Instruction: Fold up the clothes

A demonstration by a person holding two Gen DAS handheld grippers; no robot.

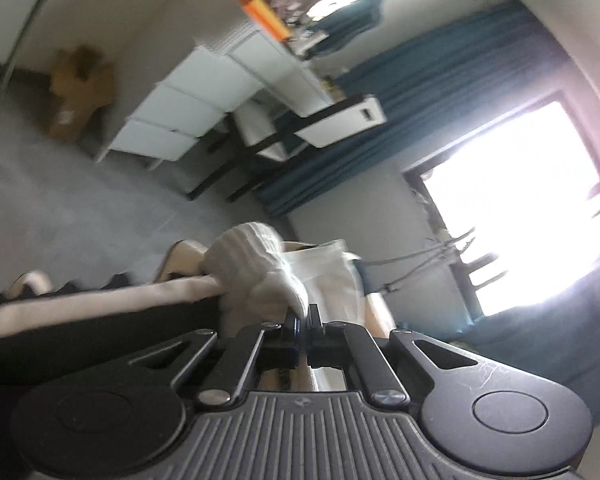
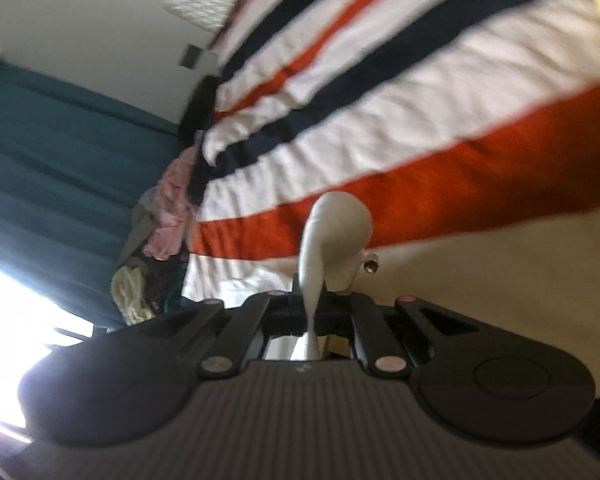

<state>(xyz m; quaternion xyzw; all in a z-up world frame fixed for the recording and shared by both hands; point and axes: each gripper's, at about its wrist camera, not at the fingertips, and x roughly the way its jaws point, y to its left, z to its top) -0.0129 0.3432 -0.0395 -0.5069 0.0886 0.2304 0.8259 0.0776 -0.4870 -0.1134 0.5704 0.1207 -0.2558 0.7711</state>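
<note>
While a white drawer unit, teal curtains and a striped bedspread fill the room, the left tongs tilt sideways, clenched on a knitted cream garment. Opposite, the right tongs pinch its smooth cream fabric, lifted above the bed.

Both views are motion-blurred. The left tool hides the cream garment's pinched edge. The striped bedding runs past the frame. The clothes pile is indistinct.
</note>
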